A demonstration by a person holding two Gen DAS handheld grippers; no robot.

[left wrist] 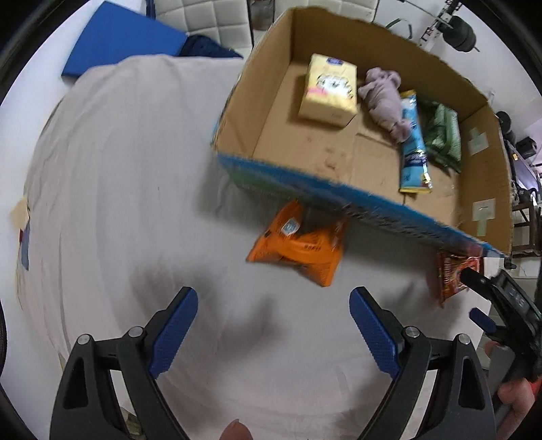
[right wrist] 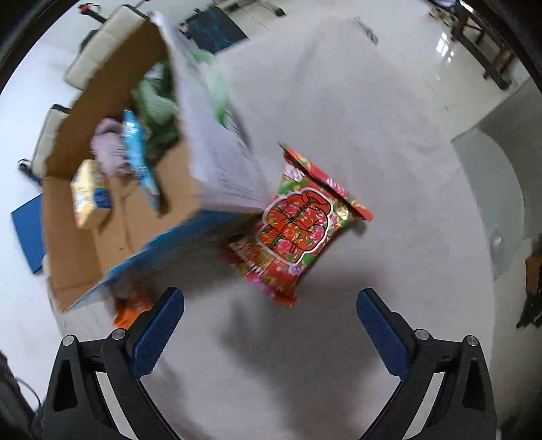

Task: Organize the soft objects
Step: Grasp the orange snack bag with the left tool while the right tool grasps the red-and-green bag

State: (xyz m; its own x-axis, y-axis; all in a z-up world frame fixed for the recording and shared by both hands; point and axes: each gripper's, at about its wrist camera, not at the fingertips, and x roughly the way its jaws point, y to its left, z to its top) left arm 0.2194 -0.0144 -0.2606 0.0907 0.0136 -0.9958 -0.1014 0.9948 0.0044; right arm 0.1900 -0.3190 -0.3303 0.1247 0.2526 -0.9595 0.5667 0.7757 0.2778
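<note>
A cardboard box [left wrist: 267,88] stands on the grey cloth and holds a yellow pack [left wrist: 328,89], a purple plush toy [left wrist: 384,98], a light-blue pouch [left wrist: 415,142] and a green pack [left wrist: 442,135]. An orange snack bag [left wrist: 299,243] lies on the cloth against the box's near wall, ahead of my open, empty left gripper [left wrist: 273,325]. A red flowered snack bag [right wrist: 298,223] lies by the box corner [right wrist: 216,176], just ahead of my open, empty right gripper [right wrist: 270,321]. The right gripper also shows in the left wrist view [left wrist: 474,294], beside the red bag [left wrist: 452,277].
The grey cloth [left wrist: 118,169] covers the table. A blue board [left wrist: 118,40] and white padded chairs [left wrist: 210,23] stand behind it. Glossy floor [right wrist: 457,67] and dark furniture lie to the right. The orange bag peeks out below the box in the right wrist view [right wrist: 132,309].
</note>
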